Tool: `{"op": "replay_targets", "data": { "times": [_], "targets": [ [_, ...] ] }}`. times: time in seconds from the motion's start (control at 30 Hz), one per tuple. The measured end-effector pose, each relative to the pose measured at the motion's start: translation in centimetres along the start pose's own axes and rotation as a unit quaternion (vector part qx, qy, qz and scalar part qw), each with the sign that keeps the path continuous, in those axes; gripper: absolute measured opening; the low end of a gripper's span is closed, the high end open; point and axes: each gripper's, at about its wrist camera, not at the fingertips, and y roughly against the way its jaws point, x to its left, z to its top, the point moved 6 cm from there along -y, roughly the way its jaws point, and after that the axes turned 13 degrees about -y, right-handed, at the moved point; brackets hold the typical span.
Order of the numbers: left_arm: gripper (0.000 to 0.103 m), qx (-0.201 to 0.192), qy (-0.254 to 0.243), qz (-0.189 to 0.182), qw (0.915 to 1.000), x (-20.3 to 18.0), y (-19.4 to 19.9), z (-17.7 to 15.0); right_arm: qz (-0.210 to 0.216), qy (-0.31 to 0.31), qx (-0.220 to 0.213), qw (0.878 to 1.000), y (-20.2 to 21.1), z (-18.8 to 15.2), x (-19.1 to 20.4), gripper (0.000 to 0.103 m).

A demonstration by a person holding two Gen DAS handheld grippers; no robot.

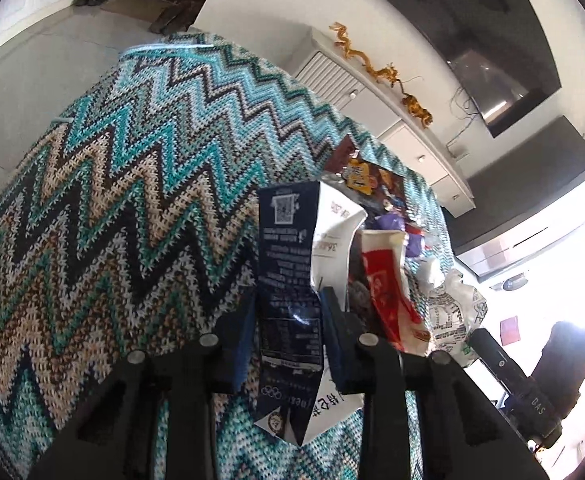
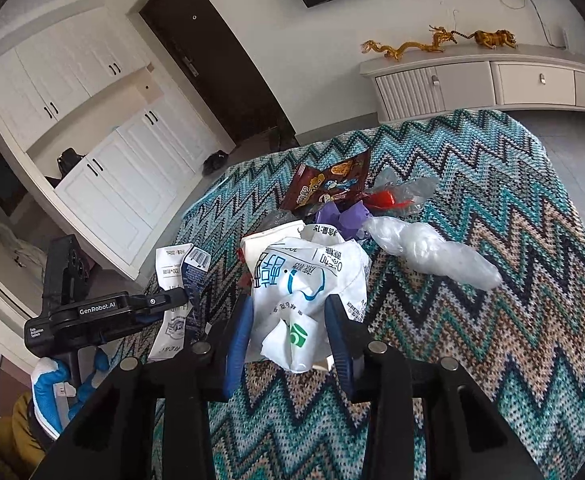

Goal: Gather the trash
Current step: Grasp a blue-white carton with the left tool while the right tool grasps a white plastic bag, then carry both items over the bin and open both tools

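My left gripper (image 1: 288, 304) is shut on a dark blue and white wrapper (image 1: 288, 264), held upright above the zigzag knitted cloth (image 1: 112, 200). My right gripper (image 2: 288, 312) is shut on a crumpled white bag with blue and green print (image 2: 304, 280). A heap of trash lies on the cloth behind it: a brown snack packet (image 2: 328, 184), purple wrapper (image 2: 348, 216), clear plastic with a red piece (image 2: 396, 196) and a clear plastic bag (image 2: 432, 248). A red and white wrapper (image 1: 388, 292) shows right of the left gripper. The left gripper also shows in the right wrist view (image 2: 164, 304).
The cloth-covered table (image 2: 492, 340) drops off at its far and left edges. A low white cabinet (image 2: 472, 84) with gold dragon figures (image 2: 404, 46) stands beyond. White cupboards (image 2: 112, 184) and a dark door (image 2: 220, 64) are at left.
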Motion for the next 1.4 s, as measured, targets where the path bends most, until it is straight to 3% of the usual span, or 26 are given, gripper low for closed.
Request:
{"op": "replay_targets", "data": {
  "times": [0.33, 0.53, 0.7, 0.83, 1.07, 1.27, 1.4],
  "targets": [
    [0.029, -0.030, -0.043, -0.025, 0.9983, -3.9, 3.9, 0.0, -0.003, 0.002, -0.034, 0.999, 4.2, -0.7, -0.6, 0.035],
    [0.029, -0.041, -0.098, -0.055, 0.9928, -9.6, 5.4, 0.9, 0.003, -0.012, -0.078, 0.997, 8.7, 0.1, -2.4, 0.035],
    [0.029, -0.023, -0.147, -0.083, 0.9854, -16.0, 4.2, 1.4, -0.009, -0.036, -0.125, 0.991, 13.7, 0.7, -6.0, 0.035],
    [0.029, -0.001, -0.184, -0.106, 0.9772, -21.7, 2.1, 1.1, -0.030, -0.061, -0.161, 0.985, 17.8, 0.8, -10.1, 0.035],
    [0.029, 0.041, -0.256, -0.139, 0.9556, -33.2, -3.6, -0.4, -0.061, -0.120, -0.199, 0.971, 22.9, 0.6, -18.5, 0.035],
    [0.029, 0.093, -0.277, -0.157, 0.9435, -40.8, -11.0, -2.5, -0.072, -0.183, -0.213, 0.957, 24.4, 0.5, -26.0, 0.035],
    [0.029, 0.126, -0.301, -0.143, 0.9342, -44.9, -16.8, -4.4, -0.077, -0.223, -0.210, 0.949, 24.5, -0.1, -30.8, 0.035]
  ]
}}
